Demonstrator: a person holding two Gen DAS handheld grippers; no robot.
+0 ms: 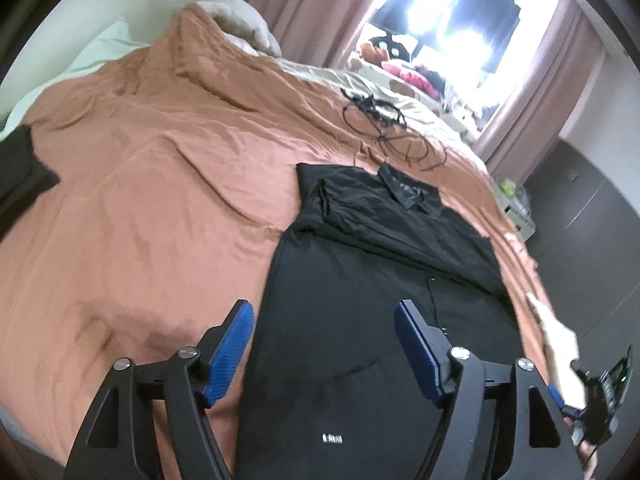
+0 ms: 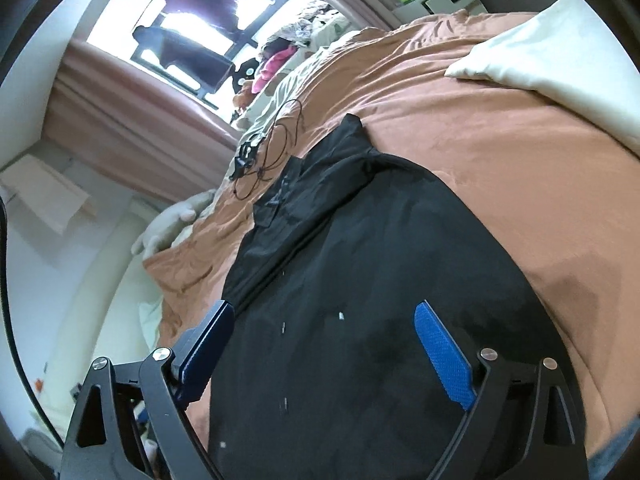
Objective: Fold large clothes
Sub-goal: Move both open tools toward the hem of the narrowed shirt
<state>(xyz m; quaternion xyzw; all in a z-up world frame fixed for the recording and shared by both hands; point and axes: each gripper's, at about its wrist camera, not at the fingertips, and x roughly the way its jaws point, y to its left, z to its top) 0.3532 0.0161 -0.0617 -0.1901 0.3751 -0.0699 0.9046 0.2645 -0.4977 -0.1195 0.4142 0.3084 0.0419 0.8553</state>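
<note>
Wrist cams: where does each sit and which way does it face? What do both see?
Left wrist: sits behind the open left gripper, angled down along the black shirt on the orange bedspread toward the window; the person's other hand shows at the right edge.
Right wrist: sits behind the open right gripper, rolled, over the same shirt; only its own fingers show.
Shared: shirt, bedspread, black cable, window.

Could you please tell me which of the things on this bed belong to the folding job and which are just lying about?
Belongs to the job:
- black shirt, sleeves folded in, lying flat
- left gripper, open above it
- right gripper, open above it
- orange bedcover, the work surface

Just lying about:
- black cable tangle
- white pillow
- plush toys by the window
</note>
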